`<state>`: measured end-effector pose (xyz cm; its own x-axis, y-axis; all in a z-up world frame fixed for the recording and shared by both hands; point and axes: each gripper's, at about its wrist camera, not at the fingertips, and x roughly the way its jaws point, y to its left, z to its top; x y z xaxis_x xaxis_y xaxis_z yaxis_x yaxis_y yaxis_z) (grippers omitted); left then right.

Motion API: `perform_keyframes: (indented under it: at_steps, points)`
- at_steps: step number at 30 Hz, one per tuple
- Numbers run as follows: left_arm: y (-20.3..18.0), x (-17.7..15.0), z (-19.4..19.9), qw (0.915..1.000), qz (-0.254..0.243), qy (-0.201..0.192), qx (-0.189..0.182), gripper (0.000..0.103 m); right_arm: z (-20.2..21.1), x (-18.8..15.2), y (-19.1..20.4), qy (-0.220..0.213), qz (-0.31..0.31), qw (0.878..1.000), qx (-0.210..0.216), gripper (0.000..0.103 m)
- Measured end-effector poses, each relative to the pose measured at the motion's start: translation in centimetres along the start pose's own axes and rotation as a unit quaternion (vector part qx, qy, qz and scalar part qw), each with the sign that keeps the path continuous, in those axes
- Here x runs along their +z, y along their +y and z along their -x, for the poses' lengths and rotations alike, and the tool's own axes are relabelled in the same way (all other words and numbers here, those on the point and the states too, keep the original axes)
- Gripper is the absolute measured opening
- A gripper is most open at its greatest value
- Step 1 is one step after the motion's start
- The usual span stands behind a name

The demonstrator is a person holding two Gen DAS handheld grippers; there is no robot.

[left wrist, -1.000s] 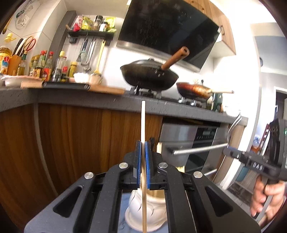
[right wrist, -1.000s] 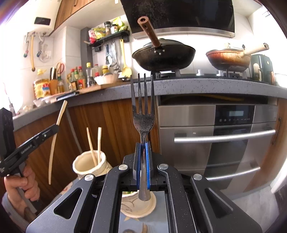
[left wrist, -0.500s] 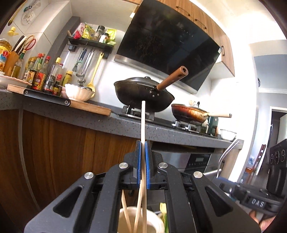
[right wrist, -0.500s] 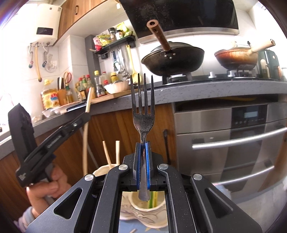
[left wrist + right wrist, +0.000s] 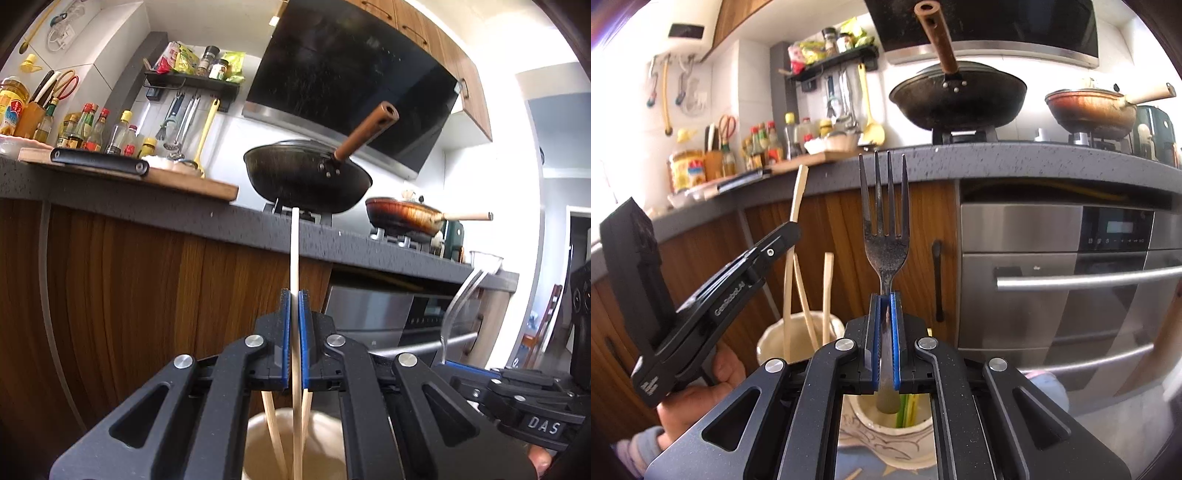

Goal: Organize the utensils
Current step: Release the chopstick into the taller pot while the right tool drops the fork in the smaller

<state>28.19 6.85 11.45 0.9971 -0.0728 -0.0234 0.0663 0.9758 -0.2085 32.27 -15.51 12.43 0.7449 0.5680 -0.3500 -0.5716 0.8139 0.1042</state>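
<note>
My left gripper (image 5: pixel 294 299) is shut on a pale wooden chopstick (image 5: pixel 294 251) held upright, its lower end inside a cream holder (image 5: pixel 325 443) that holds two other chopsticks (image 5: pixel 271 424). My right gripper (image 5: pixel 885 301) is shut on a dark metal fork (image 5: pixel 884 229), tines up, its handle end over a second cream holder (image 5: pixel 886 435) with green and yellow sticks inside. In the right wrist view the left gripper (image 5: pixel 792 229), its chopstick (image 5: pixel 796 206) and the first holder (image 5: pixel 768 343) stand to the left.
A wooden cabinet front (image 5: pixel 129 288) and grey countertop (image 5: pixel 184 210) rise close behind. A black wok (image 5: pixel 306 177) and a brown pan (image 5: pixel 402 216) sit on the stove. A steel oven (image 5: pixel 1071 280) stands at the right. A blue patterned mat (image 5: pixel 857 454) lies under the holders.
My left gripper has lowered the chopstick into the holder with the other chopsticks. My right gripper has moved over the second holder, fork still held.
</note>
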Motion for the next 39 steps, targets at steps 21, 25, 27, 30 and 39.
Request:
perform_keyframes:
  at_steps: [21, 25, 27, 30, 39]
  points:
    - [-0.1, -3.8, 1.6, 0.9942, -0.039, 0.094, 0.036, 0.004, -2.8, -3.8, -0.7, 0.087, 0.015, 0.996, -0.026, 0.006]
    - [-0.3, -4.0, 1.5, 0.9927, -0.051, 0.1, 0.044, 0.004, -3.5, -4.2, -1.1, 0.099, 0.005, 0.995, -0.021, 0.006]
    - [-0.2, -4.0, 1.5, 0.9922, -0.05, 0.105, 0.045, 0.004, -3.8, -4.4, -1.2, 0.103, 0.002, 0.994, -0.023, 0.006]
    - [-0.1, -4.1, 1.4, 0.9915, -0.049, 0.11, 0.049, 0.004, -3.9, -4.4, -1.3, 0.102, -0.003, 0.995, -0.02, 0.006]
    - [0.1, -4.0, 1.5, 0.9918, -0.044, 0.111, 0.046, 0.017, -4.2, -4.6, -1.5, 0.105, -0.013, 0.994, -0.012, 0.006]
